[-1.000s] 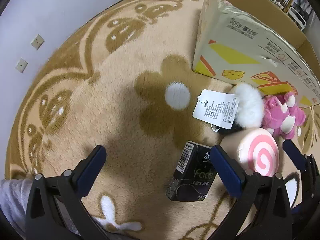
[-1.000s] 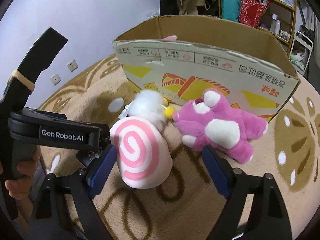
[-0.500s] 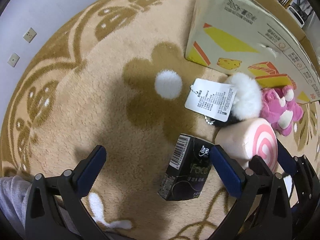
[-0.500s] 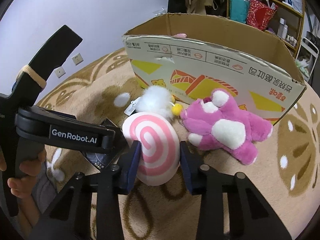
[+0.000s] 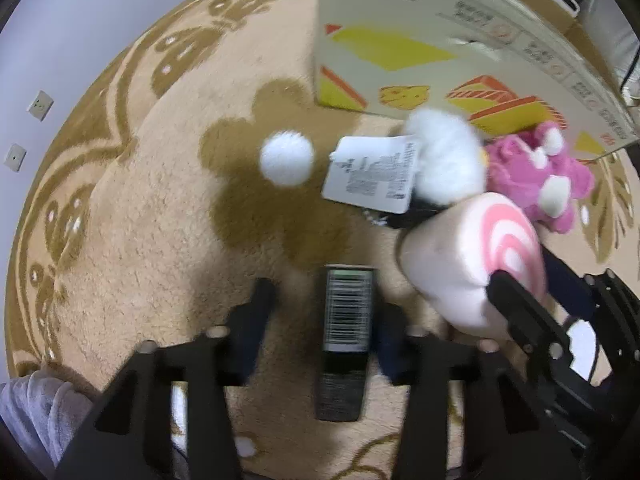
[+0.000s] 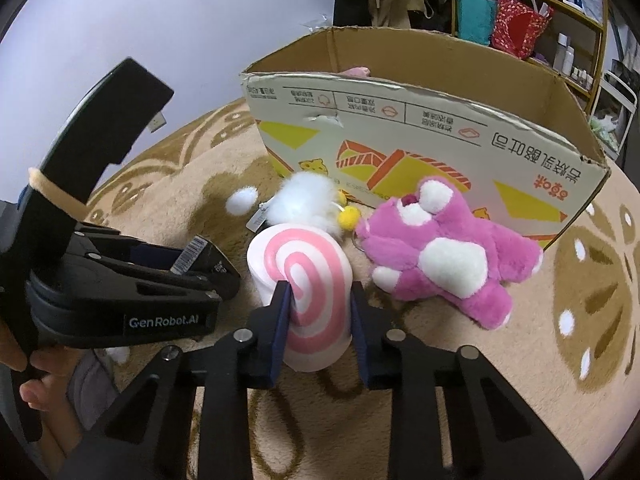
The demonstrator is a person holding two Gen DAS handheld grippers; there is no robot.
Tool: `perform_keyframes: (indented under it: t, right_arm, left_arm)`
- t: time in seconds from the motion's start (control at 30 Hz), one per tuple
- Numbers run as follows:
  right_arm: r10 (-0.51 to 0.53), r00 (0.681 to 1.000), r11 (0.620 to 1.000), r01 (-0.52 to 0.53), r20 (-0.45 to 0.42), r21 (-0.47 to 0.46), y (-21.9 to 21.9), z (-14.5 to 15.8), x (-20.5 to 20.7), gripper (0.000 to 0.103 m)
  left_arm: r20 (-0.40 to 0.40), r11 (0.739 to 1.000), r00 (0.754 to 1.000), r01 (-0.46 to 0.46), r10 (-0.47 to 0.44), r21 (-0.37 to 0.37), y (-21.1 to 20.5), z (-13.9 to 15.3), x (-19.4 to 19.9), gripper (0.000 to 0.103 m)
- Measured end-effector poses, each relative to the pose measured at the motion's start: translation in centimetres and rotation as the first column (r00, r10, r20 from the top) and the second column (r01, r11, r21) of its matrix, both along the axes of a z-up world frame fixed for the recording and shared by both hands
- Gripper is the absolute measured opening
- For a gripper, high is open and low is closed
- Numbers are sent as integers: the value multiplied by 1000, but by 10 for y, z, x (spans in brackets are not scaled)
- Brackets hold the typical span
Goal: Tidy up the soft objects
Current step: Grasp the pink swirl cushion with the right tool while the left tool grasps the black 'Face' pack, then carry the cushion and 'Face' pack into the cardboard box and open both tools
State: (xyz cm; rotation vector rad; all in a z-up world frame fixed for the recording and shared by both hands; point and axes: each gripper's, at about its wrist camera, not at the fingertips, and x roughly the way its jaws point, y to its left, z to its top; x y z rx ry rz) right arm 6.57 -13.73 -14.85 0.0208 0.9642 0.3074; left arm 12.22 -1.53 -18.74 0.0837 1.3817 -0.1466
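My right gripper (image 6: 319,310) is shut on a pink-and-white swirl roll cushion (image 6: 304,276), which also shows in the left wrist view (image 5: 472,256). My left gripper (image 5: 320,328) has its jaws partly closed around a black tissue pack (image 5: 346,320); its right finger touches the pack and a gap remains on the left. The pack also shows in the right wrist view (image 6: 200,258). A white fluffy toy (image 6: 306,198) with a paper tag (image 5: 372,174) and a pink plush bear (image 6: 440,252) lie in front of an open cardboard box (image 6: 420,128).
All lie on a beige round rug (image 5: 132,208) with brown flower patterns. A grey wall with sockets (image 5: 40,104) is at the left. Shelves with bags and bottles (image 6: 520,16) stand behind the box. A pink item (image 6: 356,71) peeks out inside the box.
My right gripper closed on the swirl cushion. My left gripper moved right over the tissue pack and its jaws narrowed around it.
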Motion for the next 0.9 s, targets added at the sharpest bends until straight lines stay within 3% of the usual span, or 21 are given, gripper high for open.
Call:
perform_keyframes:
  t: [0.07,0.47,0.9]
  right_arm:
    - [-1,1000,1000,1,6,-2,0,1,-1,28]
    - [-59,998,997,58,28,47,-12,16,-8,23]
    - [-135,985,987,125,106,98,-31,48,-16,22]
  left_arm:
    - [13,1000,1000,10,-10,-8,0,5,0,18]
    - [156,1000,988,5,-4,-7,-9,51,-12,18]
    - [323,1000,946,6,-6,2,11,99,-9,18]
